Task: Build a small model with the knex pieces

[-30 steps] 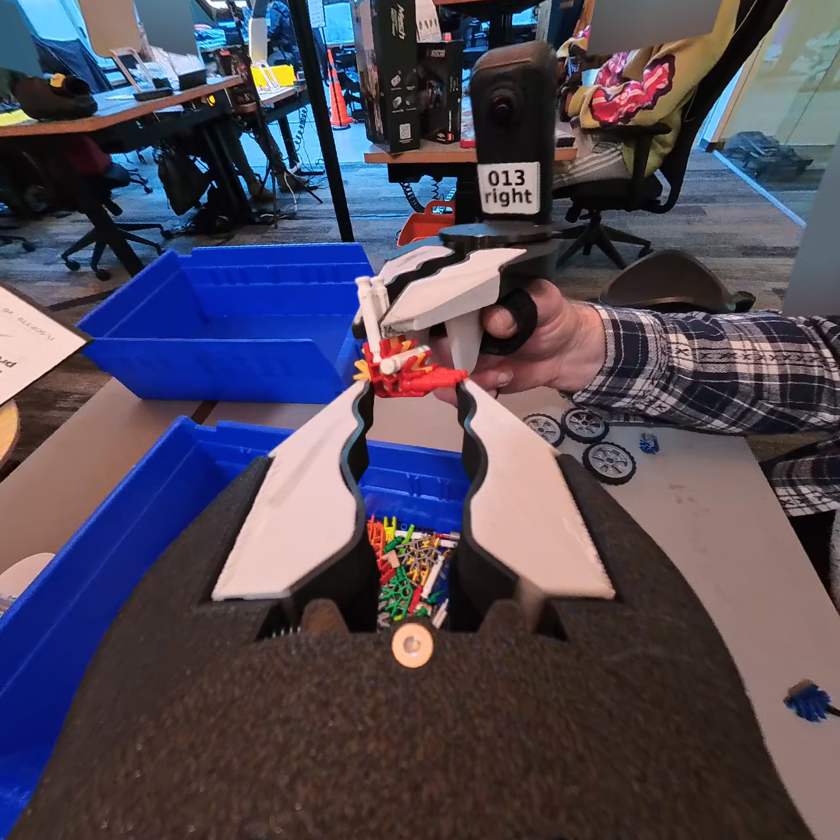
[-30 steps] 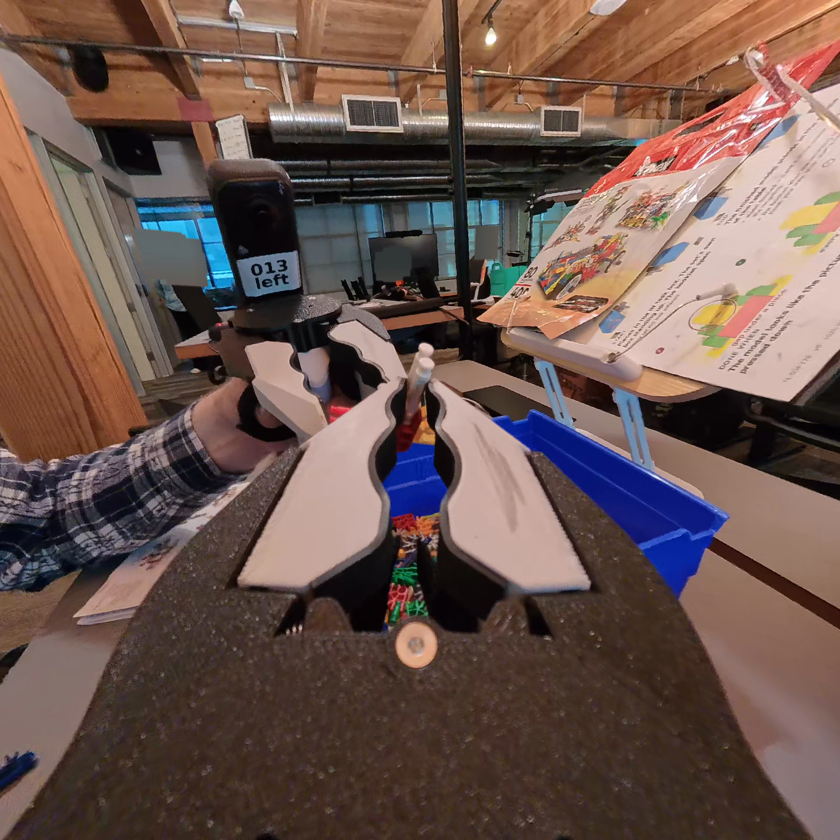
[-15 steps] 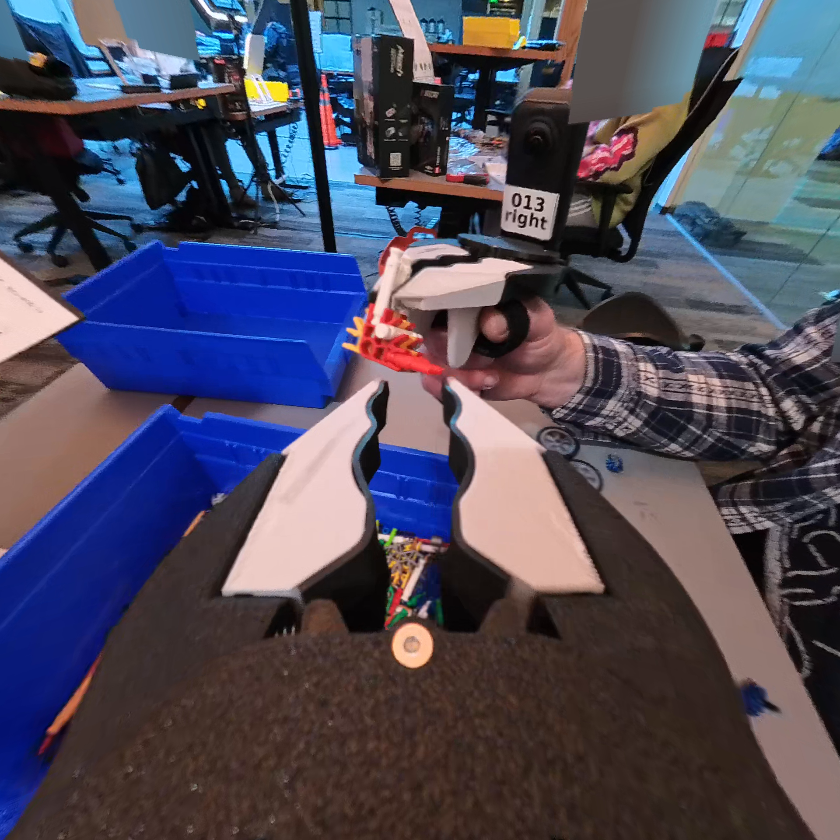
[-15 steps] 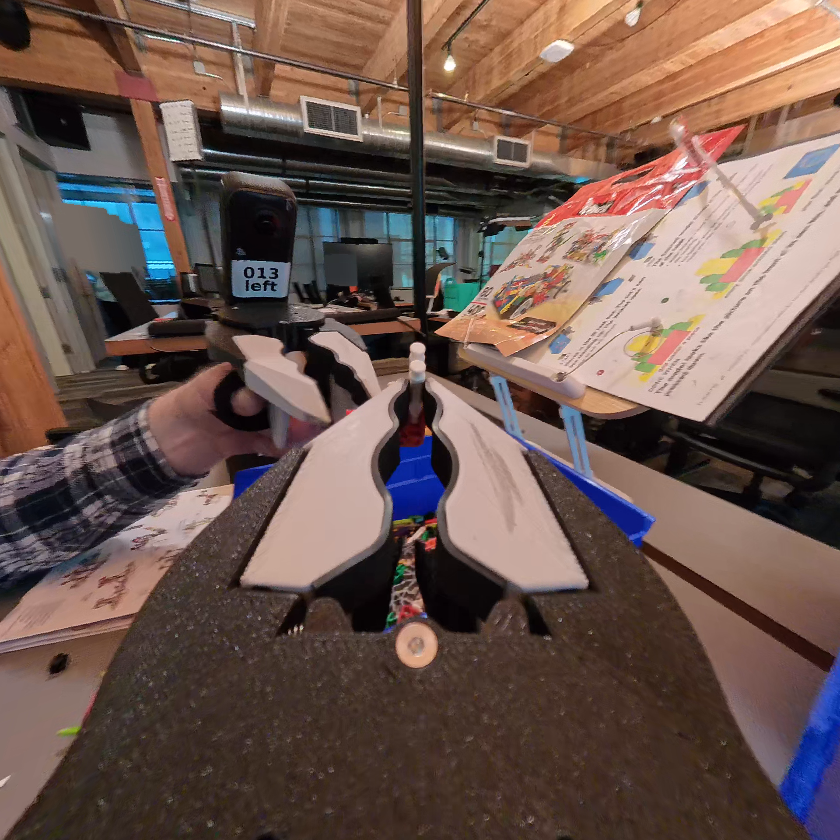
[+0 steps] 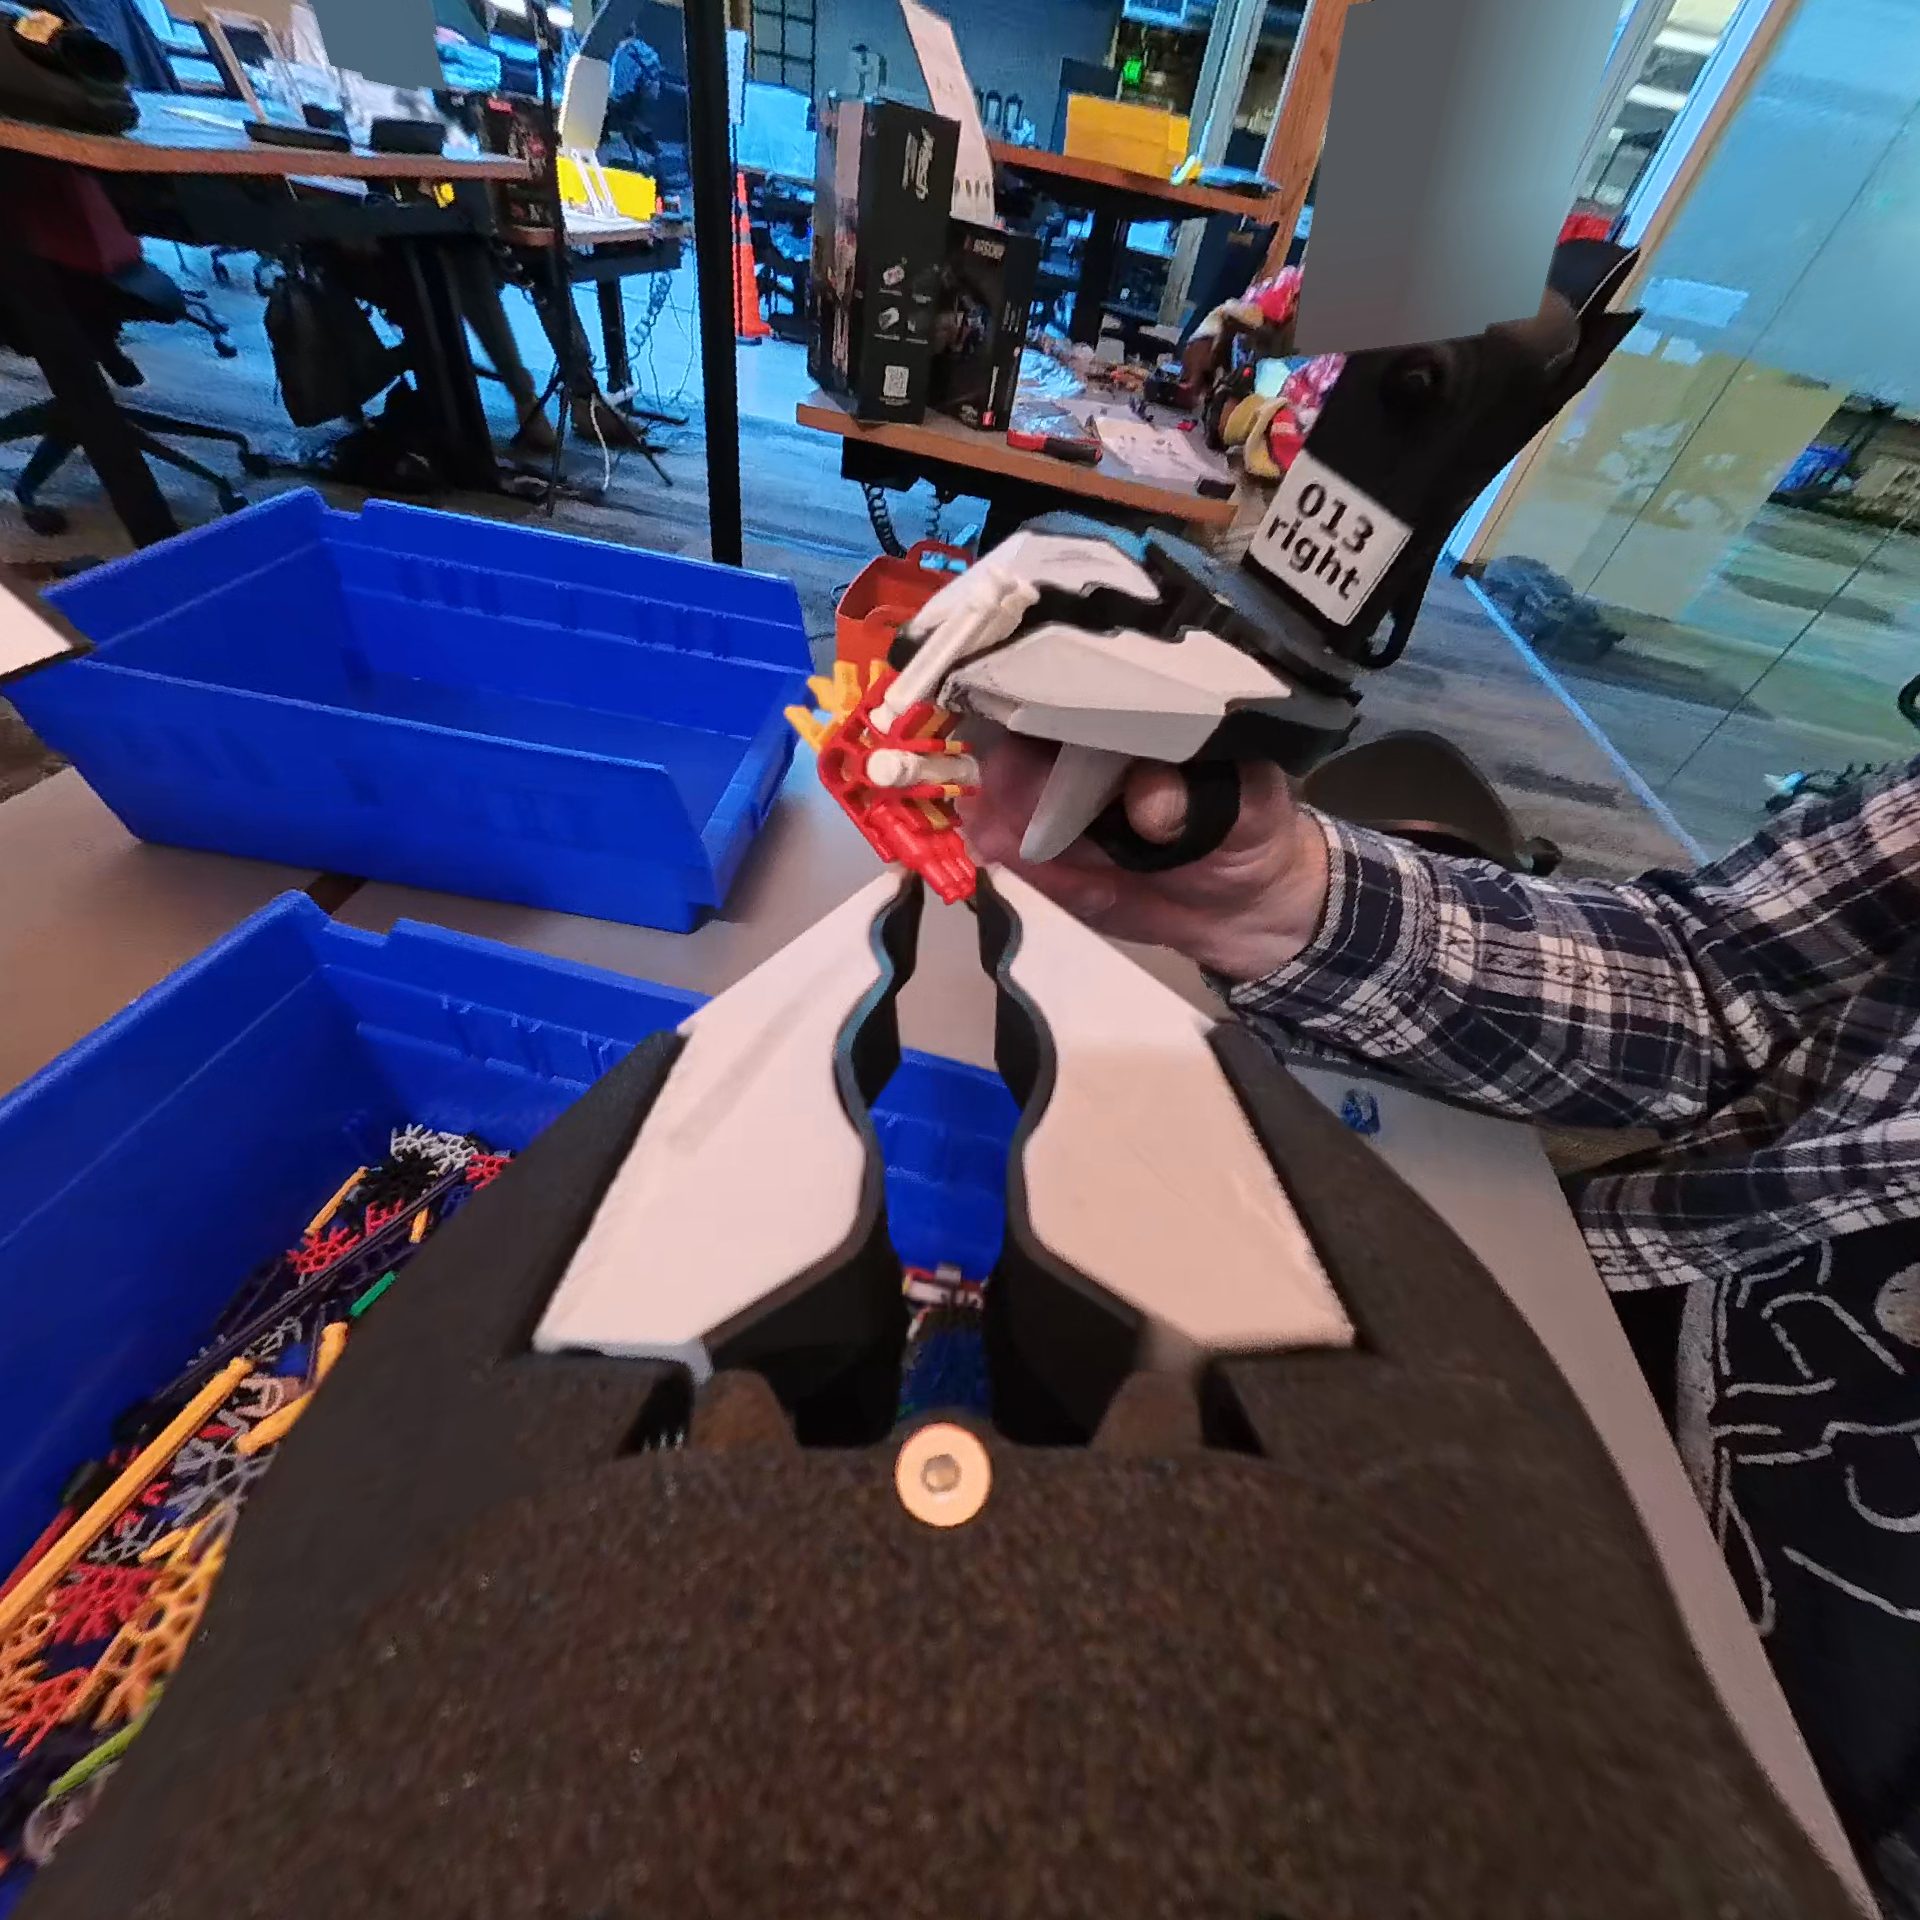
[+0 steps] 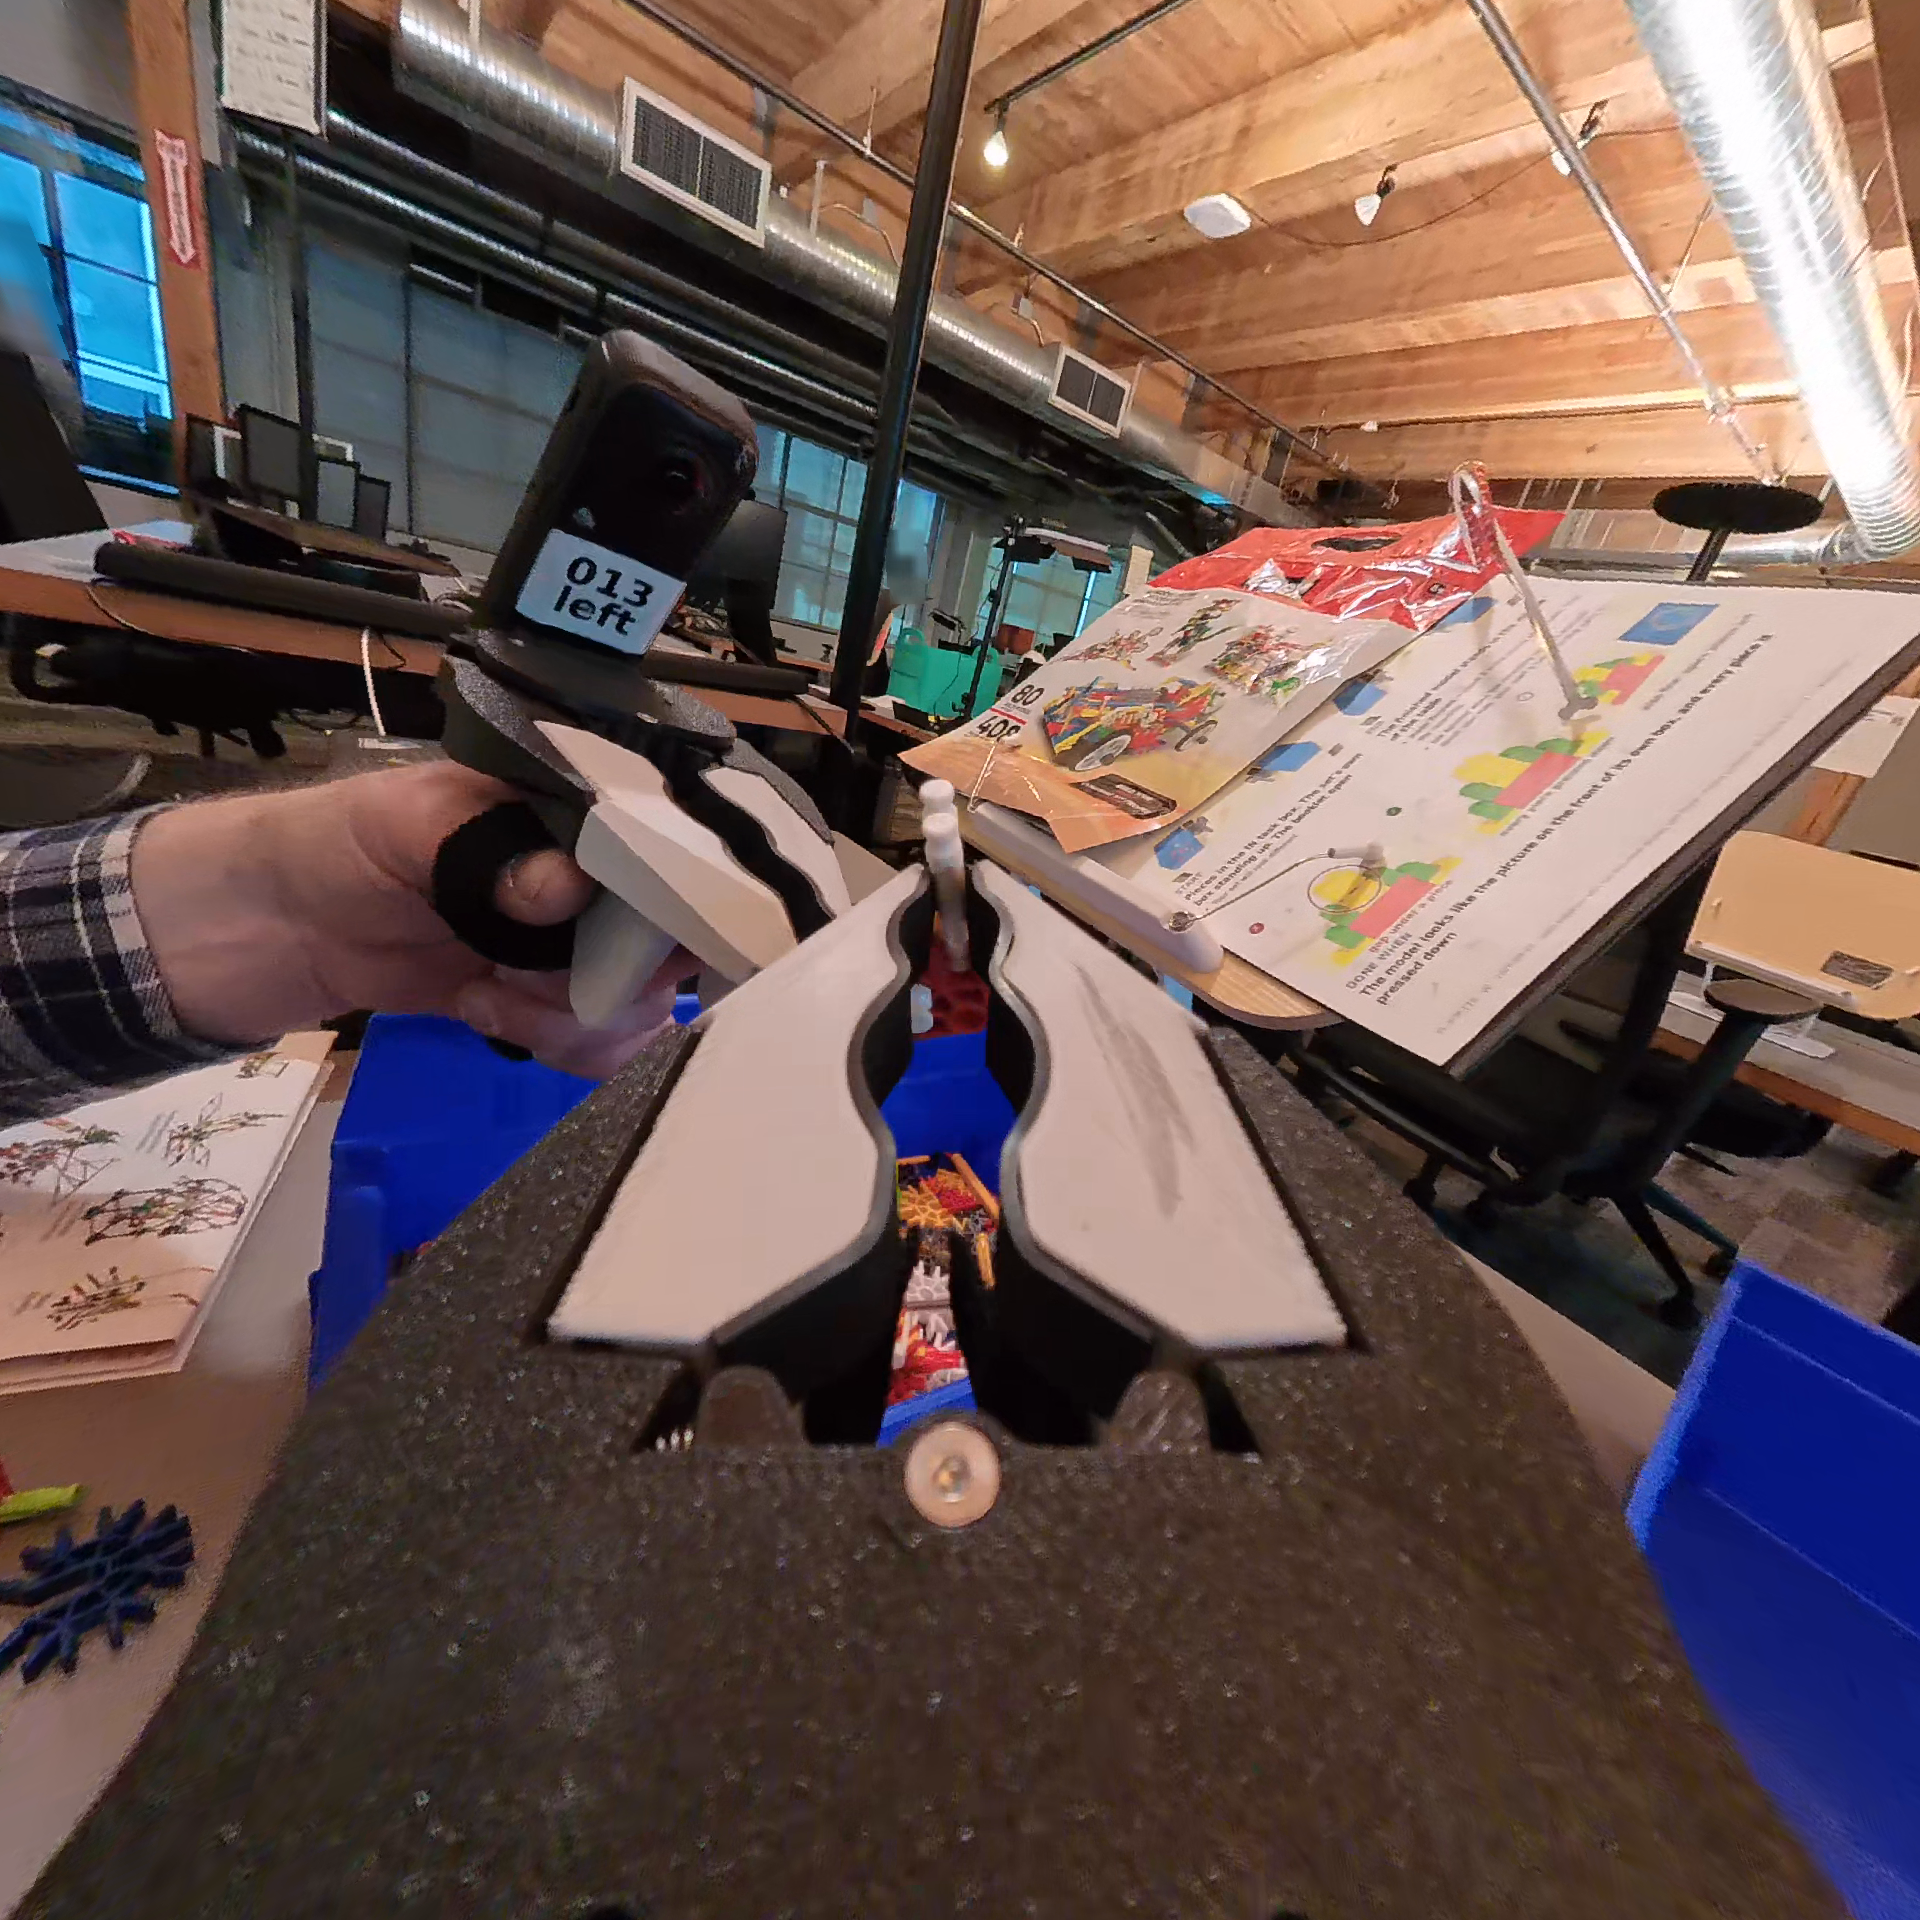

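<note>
Red-and-yellow connector assembly (image 5: pixel 894 774), a cluster of snap-together toy pieces with white rods (image 6: pixel 940 862) projecting from it, held in mid-air above the far edge of the near blue bin (image 5: pixel 156 1122). Right gripper (image 6: pixel 948 904): fingers clenched on the white rods, which stand up between the tips. Left gripper (image 5: pixel 940 894): fingers nearly together, tips just at the lowest red piece; whether they pinch it or merely touch it cannot be told. Handling, as a judgement: the rods are thin and the joints press-fit, so a firm hold on the rods and a straight push or pull along the joint axis would serve better than twisting, which may spring pieces loose. Surroundings: near bin holds a loose heap of coloured rods and connectors (image 5: pixel 135 1507); a second blue bin (image 5: pixel 416 686) stands farther off on the counter (image 5: pixel 125 894). A tilted board with picture sheets and a red bag (image 6: pixel 1455 790) rises to the right, close behind the rod tips. An open instruction booklet (image 6: pixel 125 1205) lies left, a dark blue snowflake connector (image 6: pixel 94 1579) near it. A person's hands in plaid sleeves (image 5: pixel 1558 987) grip both tools.
</note>
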Available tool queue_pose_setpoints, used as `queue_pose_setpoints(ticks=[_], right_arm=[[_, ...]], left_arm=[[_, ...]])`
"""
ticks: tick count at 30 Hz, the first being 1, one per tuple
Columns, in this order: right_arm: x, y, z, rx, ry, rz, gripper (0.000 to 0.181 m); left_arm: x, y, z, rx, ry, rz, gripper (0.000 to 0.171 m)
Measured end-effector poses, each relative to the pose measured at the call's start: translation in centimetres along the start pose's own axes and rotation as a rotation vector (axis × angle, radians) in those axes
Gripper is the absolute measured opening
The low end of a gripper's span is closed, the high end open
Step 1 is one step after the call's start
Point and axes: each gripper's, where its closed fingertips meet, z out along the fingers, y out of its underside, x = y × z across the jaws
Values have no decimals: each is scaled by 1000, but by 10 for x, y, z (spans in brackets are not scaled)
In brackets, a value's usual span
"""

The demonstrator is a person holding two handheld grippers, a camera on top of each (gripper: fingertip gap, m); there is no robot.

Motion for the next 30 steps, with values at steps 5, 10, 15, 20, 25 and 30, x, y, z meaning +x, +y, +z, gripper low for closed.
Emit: queue_pose_setpoints(ticks=[5, 10, 15, 20, 25, 30], right_arm=[[2, -4, -2, 20, 0, 9, 5], [2, -5, -3, 29, -1, 12, 6], [3, -4, -3, 30, -5, 34, 9], [3, -3, -3, 30, -12, 46, 11], [1, -1, -3, 30, -40, 89, 18], [11, -2, -5, 62, -59, 255, 34]], left_arm=[[2, -5, 0, 41, 22, -18, 6], [-2, -6, -1, 45, -23, 16, 5], [-12, -7, -5, 21, -135, 109, 2], [-17, -10, -8, 4, -219, 196, 2], [-30, -17, -19, -60, -429, 436, 0], [-34, -26, -29, -94, -569, 618, 0]])
